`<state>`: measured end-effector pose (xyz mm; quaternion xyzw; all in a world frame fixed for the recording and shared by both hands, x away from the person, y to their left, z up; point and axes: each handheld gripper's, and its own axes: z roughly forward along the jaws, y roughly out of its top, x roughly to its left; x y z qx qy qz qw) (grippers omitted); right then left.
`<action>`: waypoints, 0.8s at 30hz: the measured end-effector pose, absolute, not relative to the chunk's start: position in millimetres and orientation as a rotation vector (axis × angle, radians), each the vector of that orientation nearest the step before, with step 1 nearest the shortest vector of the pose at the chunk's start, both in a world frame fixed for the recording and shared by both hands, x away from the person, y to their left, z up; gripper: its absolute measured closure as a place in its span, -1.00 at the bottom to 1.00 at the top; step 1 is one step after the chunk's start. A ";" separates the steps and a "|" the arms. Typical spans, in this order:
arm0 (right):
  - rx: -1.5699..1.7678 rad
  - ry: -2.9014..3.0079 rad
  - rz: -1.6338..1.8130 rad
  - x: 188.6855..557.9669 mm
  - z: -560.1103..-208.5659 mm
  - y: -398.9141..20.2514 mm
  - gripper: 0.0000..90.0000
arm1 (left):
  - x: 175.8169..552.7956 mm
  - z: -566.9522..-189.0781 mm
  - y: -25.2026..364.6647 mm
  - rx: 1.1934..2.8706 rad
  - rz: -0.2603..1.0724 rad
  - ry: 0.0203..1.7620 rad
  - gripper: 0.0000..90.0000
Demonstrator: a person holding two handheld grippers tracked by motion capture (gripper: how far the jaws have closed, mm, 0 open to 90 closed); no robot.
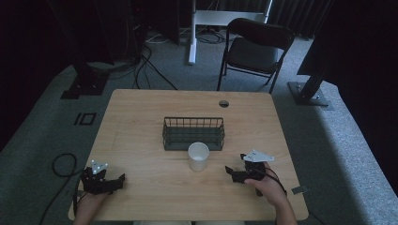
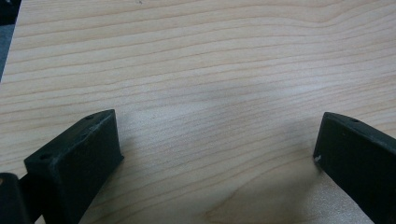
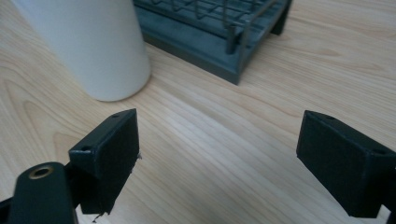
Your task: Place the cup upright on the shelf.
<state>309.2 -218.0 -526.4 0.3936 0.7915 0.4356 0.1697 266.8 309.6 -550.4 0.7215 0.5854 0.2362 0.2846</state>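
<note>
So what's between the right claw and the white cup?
Just bare wooden table. The right gripper view shows the right claw open, with the white cup standing apart ahead.

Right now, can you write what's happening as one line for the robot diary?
left gripper: open, over bare table | right gripper: open, near cup | cup: upright, in front of basket | nothing held

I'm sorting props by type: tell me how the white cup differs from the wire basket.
The white cup is a tall, solid-walled round; the wire basket is low, rectangular and dark, with open wire sides. The cup is narrower; the basket is wider and sits behind it. Both stand upright on the wooden table, untouched.
</note>
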 end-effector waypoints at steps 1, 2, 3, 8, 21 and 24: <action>1.113 2.257 1.237 309.2 -526.5 -216.1 -0.72 | 266.8 -550.4 309.6 1.930 0.632 1.566 -0.98; 1.112 2.259 1.243 309.4 -526.5 -214.2 -0.72 | 266.8 -550.4 309.6 1.930 0.632 1.566 -0.98; 1.103 2.262 1.246 309.7 -526.4 -211.9 -0.72 | 266.8 -550.4 309.6 1.930 0.632 1.566 -0.98; 1.072 2.284 1.255 310.3 -525.3 -203.5 -0.72 | 266.8 -550.4 309.6 1.930 0.632 1.566 -0.98; 0.996 2.340 1.275 309.7 -526.0 -178.1 -0.72 | 266.8 -550.4 309.7 1.930 0.632 1.566 -0.98; 0.984 2.352 1.277 309.3 -527.6 -173.6 -0.72 | 266.8 -550.4 309.6 1.930 0.632 1.566 -0.98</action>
